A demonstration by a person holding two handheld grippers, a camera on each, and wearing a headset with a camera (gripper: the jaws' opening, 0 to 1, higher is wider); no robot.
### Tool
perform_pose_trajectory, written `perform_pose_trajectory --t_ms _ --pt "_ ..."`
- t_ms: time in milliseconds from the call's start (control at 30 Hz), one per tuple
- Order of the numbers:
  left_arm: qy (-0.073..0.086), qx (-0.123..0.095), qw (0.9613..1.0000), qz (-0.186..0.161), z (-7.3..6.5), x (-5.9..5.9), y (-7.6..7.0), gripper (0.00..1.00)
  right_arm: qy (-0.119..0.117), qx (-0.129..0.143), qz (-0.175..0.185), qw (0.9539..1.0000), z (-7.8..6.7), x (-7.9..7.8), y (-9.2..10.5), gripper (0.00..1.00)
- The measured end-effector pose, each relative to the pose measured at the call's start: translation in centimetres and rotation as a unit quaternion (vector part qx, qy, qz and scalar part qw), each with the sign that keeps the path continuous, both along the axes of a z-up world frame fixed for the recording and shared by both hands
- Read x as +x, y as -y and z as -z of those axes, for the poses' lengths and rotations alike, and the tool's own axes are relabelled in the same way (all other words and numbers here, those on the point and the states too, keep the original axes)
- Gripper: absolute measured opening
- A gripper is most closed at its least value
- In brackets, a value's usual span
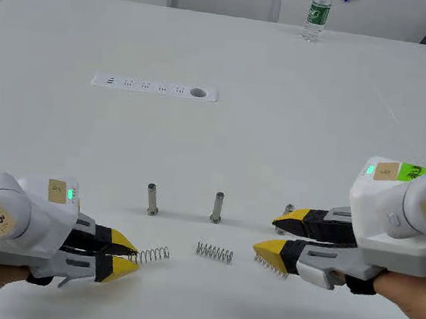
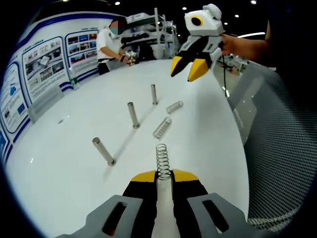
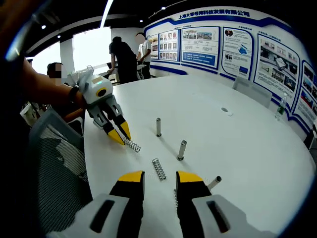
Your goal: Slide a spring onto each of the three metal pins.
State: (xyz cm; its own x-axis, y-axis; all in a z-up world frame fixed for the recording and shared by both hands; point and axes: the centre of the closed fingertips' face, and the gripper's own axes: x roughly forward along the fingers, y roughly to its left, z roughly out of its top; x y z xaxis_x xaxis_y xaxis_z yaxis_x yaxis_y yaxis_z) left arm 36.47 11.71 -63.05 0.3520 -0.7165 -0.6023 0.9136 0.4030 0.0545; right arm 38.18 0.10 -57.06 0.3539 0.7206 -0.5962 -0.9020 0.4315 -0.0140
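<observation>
Three upright metal pins stand in a row on the white table: left pin [image 1: 152, 198], middle pin [image 1: 217, 206], and right pin [image 1: 289, 209], which is partly hidden behind my right gripper. My left gripper [image 1: 125, 255] is shut on one end of a spring [image 1: 149, 255], which sticks out toward the pins [image 2: 162, 157]. A second spring [image 1: 214, 252] lies loose in front of the middle pin. My right gripper [image 1: 275, 233] is open just above the table, with a third spring [image 1: 270, 265] lying under its lower finger. In the right gripper view the loose spring [image 3: 159, 169] lies ahead of the open jaws.
A white power strip [image 1: 154, 88] lies farther back on the table [image 1: 293, 122], and a water bottle [image 1: 317, 14] stands at the far edge. People stand beyond the table [image 3: 126, 59]. A mesh chair back [image 2: 277, 148] is beside the table edge.
</observation>
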Motion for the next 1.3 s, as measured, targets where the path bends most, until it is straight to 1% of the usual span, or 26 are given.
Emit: perform_pose_trajectory --t_ms 33,100,133,267,300,400,500,633,700,833,867,1033,1133,1300 --pt "0.004 -0.006 1.0000 0.004 -0.5 -0.1 0.4 0.10 -0.003 0.001 -0.014 0.9999 0.1 -0.4 -0.5 0.26" --pt "0.010 -0.011 0.9998 0.010 -1.1 -0.3 0.8 0.10 -0.005 0.001 -0.027 0.9996 0.1 -0.8 -1.0 0.26" --pt "0.014 -0.014 0.9997 0.015 -1.5 -0.4 1.2 0.10 -0.006 0.000 -0.042 0.9991 0.2 -1.2 -1.4 0.26" --pt "0.024 -0.026 0.9989 0.030 -2.9 -0.9 2.3 0.10 -0.005 -0.004 -0.069 0.9976 0.3 -1.8 -2.4 0.26" --pt "0.026 -0.033 0.9985 0.035 -3.4 -1.1 2.6 0.10 -0.005 -0.004 -0.078 0.9970 0.4 -2.0 -2.7 0.26" --pt "0.032 -0.044 0.9975 0.044 -4.3 -1.6 3.4 0.10 -0.006 -0.004 -0.091 0.9958 0.5 -2.3 -3.2 0.26" --pt "0.036 -0.055 0.9965 0.051 -5.1 -1.9 4.1 0.10 -0.012 0.002 -0.100 0.9949 0.4 -2.6 -3.6 0.25" --pt "0.041 -0.073 0.9944 0.064 -6.3 -2.5 5.1 0.10 -0.016 0.016 -0.113 0.9933 0.0 -3.1 -4.1 0.25" --pt "0.042 -0.082 0.9934 0.067 -6.7 -2.7 5.5 0.10 -0.013 0.015 -0.119 0.9927 -0.1 -3.2 -4.2 0.24" --pt "0.042 -0.094 0.9922 0.071 -7.2 -2.9 6.0 0.10 -0.009 0.008 -0.126 0.9920 0.1 -3.4 -4.0 0.22" --pt "0.041 -0.097 0.9919 0.072 -7.2 -3.0 6.2 0.10 -0.011 0.008 -0.130 0.9914 0.1 -3.5 -4.0 0.22" --pt "0.039 -0.102 0.9911 0.076 -7.3 -3.2 6.6 0.10 -0.013 0.007 -0.138 0.9903 0.3 -4.0 -4.2 0.18" --pt "0.038 -0.100 0.9912 0.078 -7.2 -3.3 6.6 0.10 -0.014 0.014 -0.143 0.9895 -0.2 -4.2 -4.3 0.17" --pt "0.035 -0.101 0.9912 0.078 -6.9 -3.4 6.7 0.10 -0.014 0.016 -0.151 0.9883 -0.9 -4.5 -4.4 0.15"
